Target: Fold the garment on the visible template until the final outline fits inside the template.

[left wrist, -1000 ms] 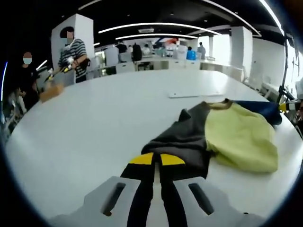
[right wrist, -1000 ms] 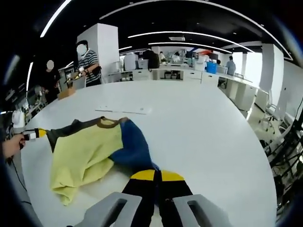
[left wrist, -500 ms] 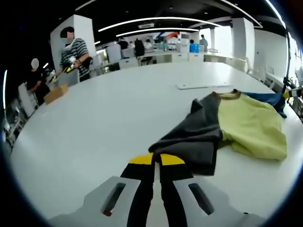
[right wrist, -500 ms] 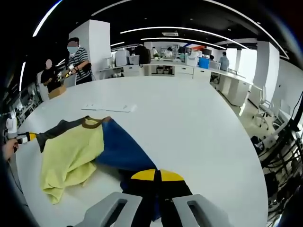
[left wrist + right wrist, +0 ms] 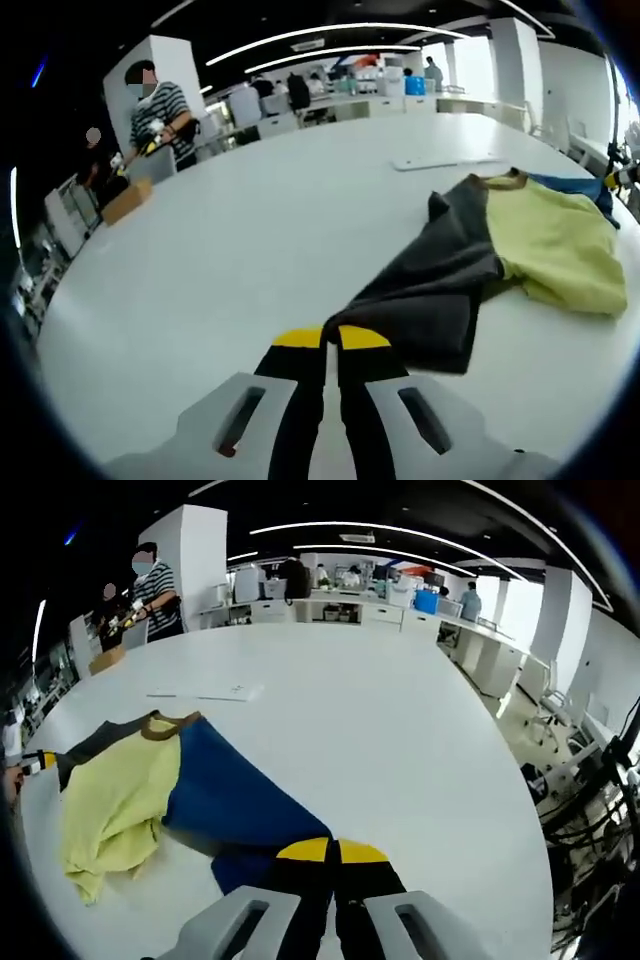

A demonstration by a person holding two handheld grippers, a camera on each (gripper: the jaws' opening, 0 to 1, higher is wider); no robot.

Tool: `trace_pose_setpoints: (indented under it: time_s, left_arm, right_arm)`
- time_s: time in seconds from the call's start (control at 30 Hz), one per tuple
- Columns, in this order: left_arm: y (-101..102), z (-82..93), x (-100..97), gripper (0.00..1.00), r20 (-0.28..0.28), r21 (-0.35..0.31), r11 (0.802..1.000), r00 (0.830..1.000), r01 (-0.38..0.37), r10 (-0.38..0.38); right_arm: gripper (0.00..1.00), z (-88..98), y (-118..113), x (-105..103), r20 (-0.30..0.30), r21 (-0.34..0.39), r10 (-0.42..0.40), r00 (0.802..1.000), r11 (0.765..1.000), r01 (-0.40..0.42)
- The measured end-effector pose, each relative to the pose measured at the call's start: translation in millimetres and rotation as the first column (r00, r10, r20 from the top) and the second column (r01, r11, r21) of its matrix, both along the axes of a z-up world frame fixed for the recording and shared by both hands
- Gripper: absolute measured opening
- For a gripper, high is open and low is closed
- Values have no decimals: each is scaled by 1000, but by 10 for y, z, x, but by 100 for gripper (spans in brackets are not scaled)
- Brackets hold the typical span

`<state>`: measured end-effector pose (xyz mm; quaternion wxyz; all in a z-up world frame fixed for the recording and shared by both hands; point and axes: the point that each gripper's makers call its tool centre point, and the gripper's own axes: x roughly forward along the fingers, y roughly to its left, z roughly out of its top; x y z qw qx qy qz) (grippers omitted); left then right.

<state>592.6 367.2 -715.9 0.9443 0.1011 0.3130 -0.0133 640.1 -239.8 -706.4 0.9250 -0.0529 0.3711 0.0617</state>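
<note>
Left gripper view: the left claw (image 5: 331, 340) is pressed together on the dark grey sleeve (image 5: 425, 300) of the garment (image 5: 500, 255), its yellow-tipped jaws pinching the fabric's edge right at the bottom centre. From here the grey cloth runs up and to the right into the yellow-green body panel (image 5: 555, 245), with a brown collar (image 5: 505, 180) at the top and a sliver of blue beyond it at the far right. The garment lies spread on the white counter (image 5: 230, 250). A flat white sheet (image 5: 445, 161) lies on the counter just beyond the collar.

Over to the right gripper view, and this side gives us the other sleeve: the right claw (image 5: 331, 852) is closed on the blue sleeve (image 5: 235, 805), which fans out wide toward the collar (image 5: 165, 726). The yellow-green panel (image 5: 110, 800) sits bunched to the left, and grey peeks out past it. At the far left edge, the yellow tip of the left claw (image 5: 35, 763) shows with a hand behind it. The white sheet (image 5: 205, 692) lies just beyond the collar here too.

Around the room: a person in a striped shirt (image 5: 160, 115) stands at the far side of the counter beside a brown box (image 5: 125, 200), and desks with more people line the back.
</note>
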Motion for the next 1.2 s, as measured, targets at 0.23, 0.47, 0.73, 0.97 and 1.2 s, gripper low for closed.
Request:
trace_pose_setpoints:
  time_s: [0.23, 0.47, 0.73, 0.97, 1.2]
  left_arm:
    - [44, -51, 35, 0, -14, 23, 1000, 1000, 0, 0]
    - [37, -57, 25, 0, -14, 35, 999, 1000, 2, -2]
    - [-20, 44, -39, 14, 11, 40, 998, 999, 39, -40]
    - [-181, 193, -98, 39, 67, -20, 996, 994, 91, -89]
    - [-317, 309, -190, 59, 108, -81, 986, 984, 148, -139]
  right_arm:
    - [0, -99, -76, 106, -11, -19, 0, 1000, 1000, -1]
    - [0, -147, -83, 122, -16, -24, -5, 1000, 1000, 5]
    - [12, -37, 36, 95, 20, 47, 14, 1000, 999, -15]
    - [36, 72, 199, -29, 29, 112, 79, 996, 990, -82]
    - [51, 167, 344, -203, 39, 170, 143, 989, 974, -147]
